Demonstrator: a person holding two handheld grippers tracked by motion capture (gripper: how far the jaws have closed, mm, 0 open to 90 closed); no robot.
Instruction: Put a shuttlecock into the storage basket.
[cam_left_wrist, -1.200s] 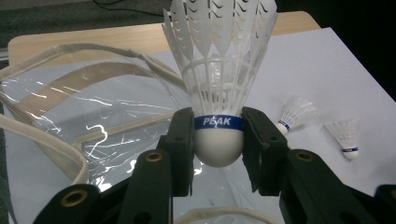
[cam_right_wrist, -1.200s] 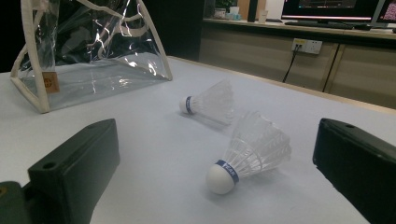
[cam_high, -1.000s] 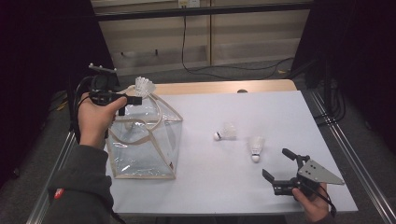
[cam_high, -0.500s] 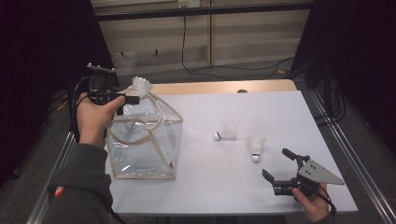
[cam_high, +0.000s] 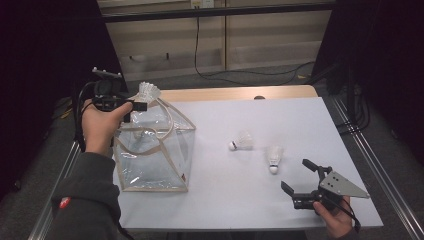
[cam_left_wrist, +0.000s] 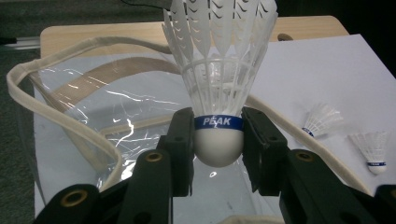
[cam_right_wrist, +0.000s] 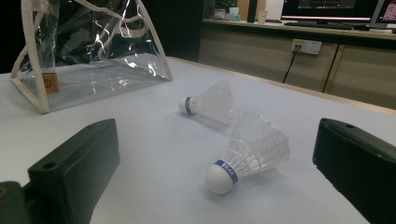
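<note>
At the upper left of the high view, the left tool (cam_high: 134, 106) is clamped on a white feathered shuttlecock with a blue band (cam_high: 148, 92), held over the top of a clear plastic bag with cream fabric edging and handles (cam_high: 155, 150). In the left gripper view the two black jaws press on either side of the rounded white cork of that shuttlecock (cam_left_wrist: 219, 79), its feathers standing upright toward the top of the frame, with the bag's open mouth and cream handle (cam_left_wrist: 56, 116) below and behind it.

The bag stands on the white tabletop (cam_high: 250, 120) at the left of centre. Two more white shuttlecocks lie on their sides on the tabletop right of the bag: one (cam_high: 241, 141) near the middle of the high view, the other (cam_high: 273, 158) just to its lower right, apart from it.

At the lower right of the high view the right tool (cam_high: 301, 175) rests low over the tabletop, jaws spread wide with nothing between the pads. In the right gripper view the nearer lying shuttlecock (cam_right_wrist: 252, 151) sits between and beyond its jaws, untouched, cork toward the camera; the farther one (cam_right_wrist: 208, 103) lies behind it, and the bag (cam_right_wrist: 88, 56) stands at the upper left.
</note>
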